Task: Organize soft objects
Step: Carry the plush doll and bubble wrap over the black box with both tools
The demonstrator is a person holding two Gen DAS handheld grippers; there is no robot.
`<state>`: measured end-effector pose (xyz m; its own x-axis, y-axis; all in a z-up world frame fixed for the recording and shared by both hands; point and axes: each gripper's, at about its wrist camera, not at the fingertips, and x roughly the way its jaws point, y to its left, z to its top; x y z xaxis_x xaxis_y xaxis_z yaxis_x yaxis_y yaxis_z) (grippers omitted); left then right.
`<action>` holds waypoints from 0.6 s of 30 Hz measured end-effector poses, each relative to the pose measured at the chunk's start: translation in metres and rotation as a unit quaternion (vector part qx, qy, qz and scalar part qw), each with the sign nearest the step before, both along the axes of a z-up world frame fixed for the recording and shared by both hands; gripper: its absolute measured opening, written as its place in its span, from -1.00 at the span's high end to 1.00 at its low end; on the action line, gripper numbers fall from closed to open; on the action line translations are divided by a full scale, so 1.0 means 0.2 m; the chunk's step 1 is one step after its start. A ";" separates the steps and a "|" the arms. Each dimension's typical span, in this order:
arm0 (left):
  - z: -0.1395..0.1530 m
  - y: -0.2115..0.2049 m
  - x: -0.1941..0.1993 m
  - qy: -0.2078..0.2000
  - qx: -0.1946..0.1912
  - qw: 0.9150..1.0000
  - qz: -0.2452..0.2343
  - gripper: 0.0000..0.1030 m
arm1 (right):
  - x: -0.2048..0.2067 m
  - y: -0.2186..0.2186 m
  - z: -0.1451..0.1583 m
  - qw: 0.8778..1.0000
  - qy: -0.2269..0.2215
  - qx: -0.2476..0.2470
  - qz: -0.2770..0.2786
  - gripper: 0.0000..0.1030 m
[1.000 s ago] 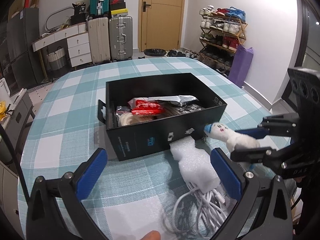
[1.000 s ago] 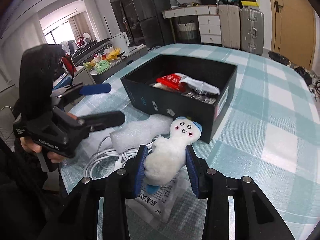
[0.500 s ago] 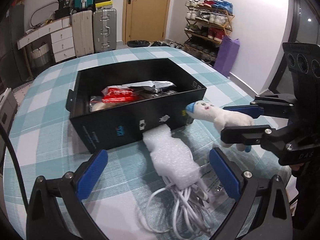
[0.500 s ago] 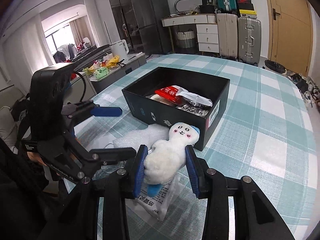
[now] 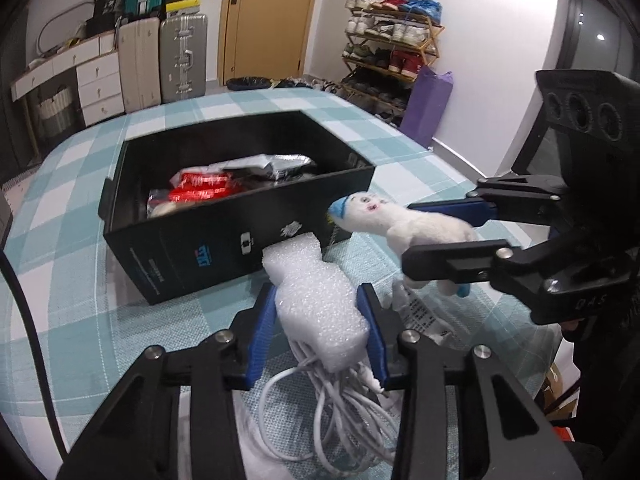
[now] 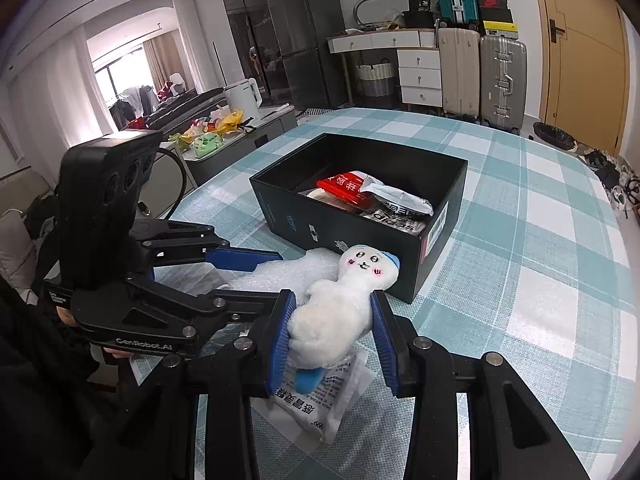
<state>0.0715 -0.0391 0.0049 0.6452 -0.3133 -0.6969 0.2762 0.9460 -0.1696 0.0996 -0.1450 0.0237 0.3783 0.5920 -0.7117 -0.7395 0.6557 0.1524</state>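
The left gripper (image 5: 320, 330), wide apart 1 second ago, has just been closing and now clamps the white foam piece (image 5: 316, 300) lying against the black box (image 5: 192, 256). The right gripper (image 6: 332, 336) stays clenched on the plush doll (image 6: 340, 304) beside it.

My left wrist view looking down over its gripper (image 5: 320, 328) close at the bench (image 5: 80, 320), right wrist view likewise, both sharing the black box (image 5: 224, 236), each catching the other gripper (image 5: 448, 240)
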 end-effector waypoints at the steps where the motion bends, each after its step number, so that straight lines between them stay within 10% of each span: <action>1: 0.01 0.00 -0.01 -0.004 0.000 1.000 0.000 0.23 | 0.00 0.00 0.00 1.000 -0.001 0.000 0.000 0.26; 18: 0.17 0.10 -0.06 -0.065 -0.010 0.997 0.033 0.27 | -0.02 -0.07 0.10 0.998 -0.027 0.059 0.000 0.26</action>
